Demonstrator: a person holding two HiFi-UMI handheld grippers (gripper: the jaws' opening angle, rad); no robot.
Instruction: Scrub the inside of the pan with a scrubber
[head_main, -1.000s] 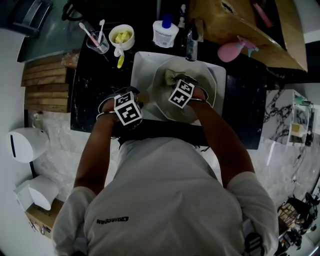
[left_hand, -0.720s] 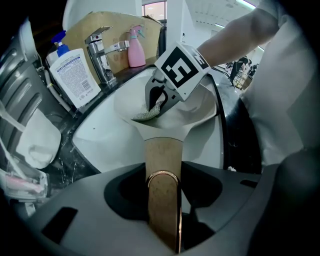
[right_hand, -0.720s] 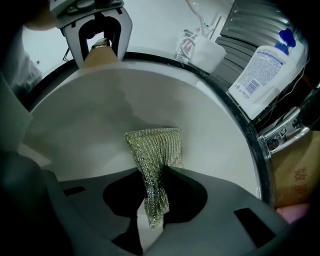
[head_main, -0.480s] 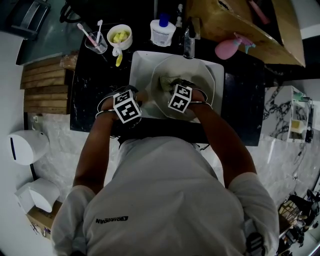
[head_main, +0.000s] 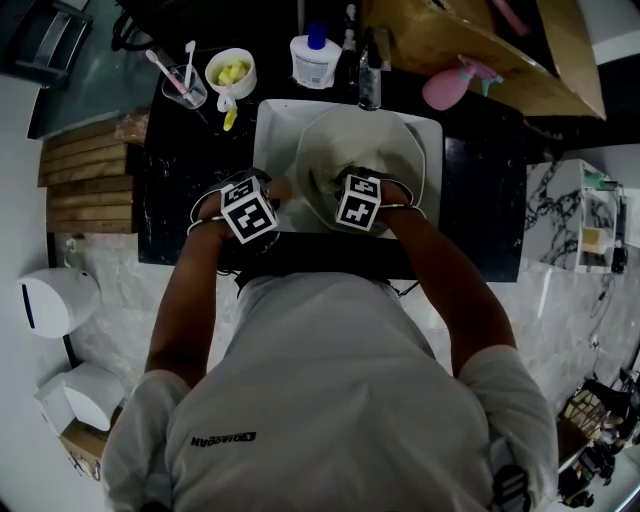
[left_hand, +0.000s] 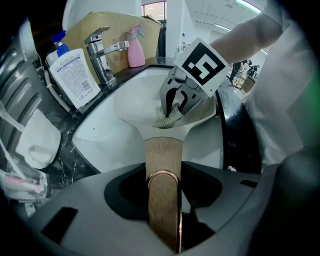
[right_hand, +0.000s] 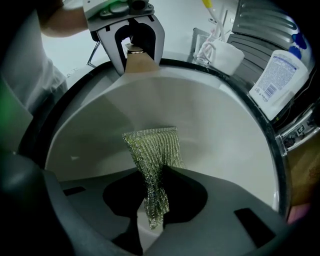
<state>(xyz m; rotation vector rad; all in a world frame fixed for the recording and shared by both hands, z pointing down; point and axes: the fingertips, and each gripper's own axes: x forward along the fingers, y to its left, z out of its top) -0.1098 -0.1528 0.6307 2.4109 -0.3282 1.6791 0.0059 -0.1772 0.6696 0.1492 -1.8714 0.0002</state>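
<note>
Pan (right_hand: 220, 125): white, with a wooden handle (left_hand: 162, 160), sitting in the sink (head_main: 268, 120) below the tap (left_hand: 102, 55), handle pointing toward the person.
Scrubber (right_hand: 152, 150): green-gold mesh, lying on the near inner wall of the pan.
Right gripper (left_hand: 175, 102): clenching the scrubber's tail and pressing its free flap onto the pan's inside.
Left gripper (right_hand: 136, 42): grasping the handle and steadying the pan.
Handling note: the stroke is probably going best with the flap kept flat, the pressure even and the sweeps overlapping round the bowl. The handle needs holding firm so the pan is not rocking in the sink.
</note>
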